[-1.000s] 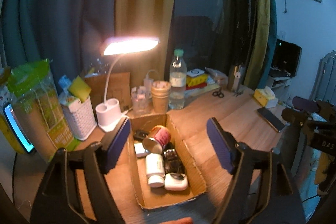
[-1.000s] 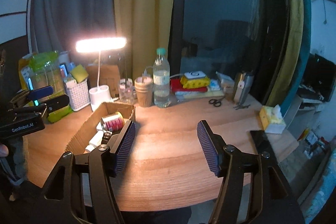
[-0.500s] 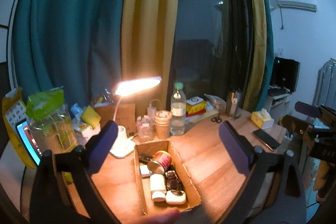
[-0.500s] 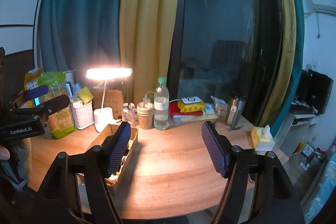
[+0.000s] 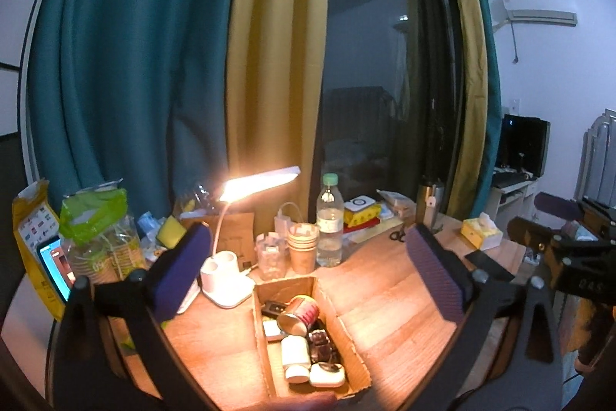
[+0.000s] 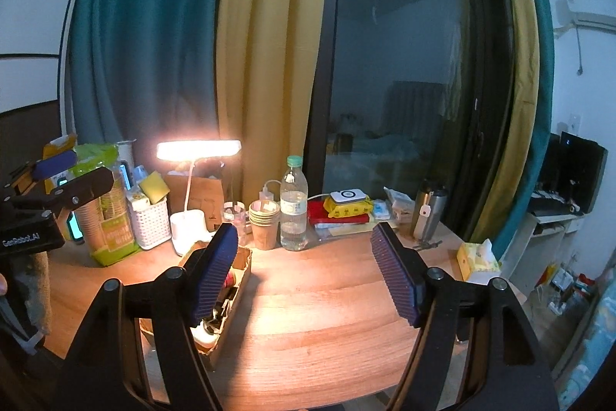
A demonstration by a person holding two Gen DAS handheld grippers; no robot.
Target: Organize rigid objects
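Note:
An open cardboard box (image 5: 343, 331) lies on the wooden desk (image 5: 385, 299), below and between my left gripper's fingers. It holds a red-labelled tin can (image 5: 298, 311), a white bottle (image 5: 295, 353), a small white device (image 5: 326, 374) and dark bits. My left gripper (image 5: 307, 230) hovers above the box, its jaws opening with nothing between them. My right gripper (image 6: 304, 228) is open over bare desk, right of the box (image 6: 243, 268), and holds nothing. The left gripper (image 6: 73, 172) also shows at the right wrist view's left edge.
Along the back of the desk stand a lit desk lamp (image 5: 261, 180), a water bottle (image 5: 329, 222), stacked paper cups (image 5: 304, 249), a white basket (image 6: 150, 218) and a steel flask (image 6: 429, 214). A tissue box (image 6: 477, 257) and a phone (image 5: 487, 262) lie at the right.
Both grippers have risen and tipped up, so the desk sits lower in both views. The left jaws have spread much wider, the right jaws a little. The box contents have not moved.

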